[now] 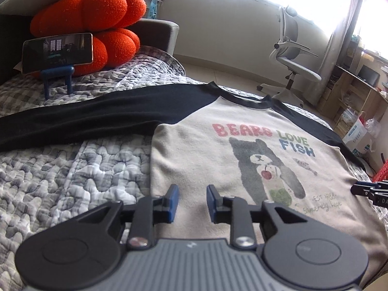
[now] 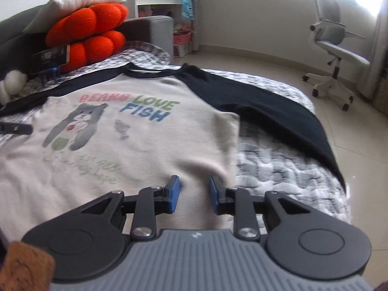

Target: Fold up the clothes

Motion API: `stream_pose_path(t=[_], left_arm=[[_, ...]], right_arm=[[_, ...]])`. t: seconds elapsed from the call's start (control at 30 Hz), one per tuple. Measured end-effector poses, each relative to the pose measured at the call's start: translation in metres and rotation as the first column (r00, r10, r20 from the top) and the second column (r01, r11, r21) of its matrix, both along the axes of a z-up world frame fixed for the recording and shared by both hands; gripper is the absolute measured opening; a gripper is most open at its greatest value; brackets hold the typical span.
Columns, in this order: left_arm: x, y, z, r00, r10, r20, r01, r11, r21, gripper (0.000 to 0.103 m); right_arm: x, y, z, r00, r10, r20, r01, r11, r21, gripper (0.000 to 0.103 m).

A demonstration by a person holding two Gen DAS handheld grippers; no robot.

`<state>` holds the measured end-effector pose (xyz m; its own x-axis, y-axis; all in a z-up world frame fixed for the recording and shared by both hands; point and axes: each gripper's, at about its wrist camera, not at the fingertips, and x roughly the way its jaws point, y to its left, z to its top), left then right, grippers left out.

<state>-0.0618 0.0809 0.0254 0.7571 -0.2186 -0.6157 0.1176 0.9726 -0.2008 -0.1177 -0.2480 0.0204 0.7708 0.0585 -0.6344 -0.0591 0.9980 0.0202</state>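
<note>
A beige shirt (image 1: 208, 150) with black sleeves and a bear print lies flat, front up, on a grey quilted bed (image 1: 72, 169). It also shows in the right wrist view (image 2: 145, 140). One black sleeve (image 1: 84, 118) stretches left, the other (image 2: 278, 111) stretches right toward the bed's edge. My left gripper (image 1: 192, 194) is open and empty over the shirt's lower left part. My right gripper (image 2: 194, 186) is open and empty over the shirt's lower right part, near its side edge. The right gripper's tip shows at the left wrist view's right edge (image 1: 363, 190).
An orange cushion (image 1: 92, 24) and a phone on a blue stand (image 1: 57, 51) sit at the bed's head, against a grey sofa arm (image 1: 160, 34). A white office chair (image 2: 337, 48) stands on the tiled floor. Shelves and boxes (image 1: 356, 111) are at the right.
</note>
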Motion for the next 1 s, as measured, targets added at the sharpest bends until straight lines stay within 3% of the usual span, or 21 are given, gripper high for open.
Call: stream_pose_path(t=[0.03,0.1,0.13,0.2,0.3,0.43,0.53,0.6,0.7,0.8,0.83,1.0], left_arm=[[0.003,0.000,0.002,1.000,0.006,0.005,-0.006,1.000,-0.007,0.026],[0.012,-0.003,0.006,1.000,0.014,0.021,-0.014,1.000,-0.015,0.029],[0.018,-0.007,0.008,1.000,0.015,0.028,-0.015,1.000,-0.017,0.030],[0.032,-0.016,0.010,0.999,0.016,0.031,-0.016,1.000,-0.018,0.036],[0.056,-0.031,0.008,1.000,0.019,0.016,-0.019,1.000,-0.016,0.036],[0.083,-0.052,-0.001,0.999,0.022,0.027,-0.023,0.999,0.030,0.045],[0.102,-0.059,-0.005,0.998,0.041,0.055,-0.043,0.998,0.035,0.059],[0.114,-0.062,-0.007,0.996,0.057,0.075,-0.058,0.998,0.015,0.083],[0.129,-0.074,-0.012,0.996,0.040,0.080,-0.043,0.998,0.034,0.103],[0.129,-0.089,-0.014,0.997,0.028,0.068,-0.036,0.992,0.120,0.103],[0.127,-0.093,-0.015,0.997,0.019,0.068,-0.029,0.988,0.151,0.103],[0.119,-0.106,-0.018,0.998,0.003,0.066,-0.019,0.969,0.246,0.103]], right_arm=[[0.004,-0.003,0.003,1.000,-0.010,0.002,0.010,1.000,0.018,0.018],[0.013,-0.003,0.009,1.000,-0.012,0.018,0.012,0.999,0.032,0.020],[0.018,0.005,0.012,0.999,0.004,0.033,-0.005,1.000,0.013,0.030],[0.031,0.021,0.018,0.998,0.042,0.056,-0.042,0.999,-0.004,0.032],[0.055,0.041,0.023,0.994,0.077,0.076,-0.079,0.997,0.024,0.041],[0.089,0.052,0.014,0.998,0.026,0.063,-0.030,0.998,0.056,0.044],[0.107,0.058,0.005,0.998,0.002,0.064,-0.004,1.000,0.027,0.050],[0.117,0.063,-0.001,0.998,-0.005,0.069,0.006,1.000,-0.018,0.058],[0.127,0.069,-0.008,0.996,-0.020,0.085,0.025,0.998,-0.056,0.071],[0.131,0.072,-0.012,0.995,-0.056,0.086,0.063,0.994,-0.087,0.089],[0.132,0.073,-0.013,0.994,-0.070,0.087,0.079,0.992,-0.102,0.100],[0.131,0.072,-0.014,0.992,-0.096,0.082,0.105,0.988,-0.114,0.103]])
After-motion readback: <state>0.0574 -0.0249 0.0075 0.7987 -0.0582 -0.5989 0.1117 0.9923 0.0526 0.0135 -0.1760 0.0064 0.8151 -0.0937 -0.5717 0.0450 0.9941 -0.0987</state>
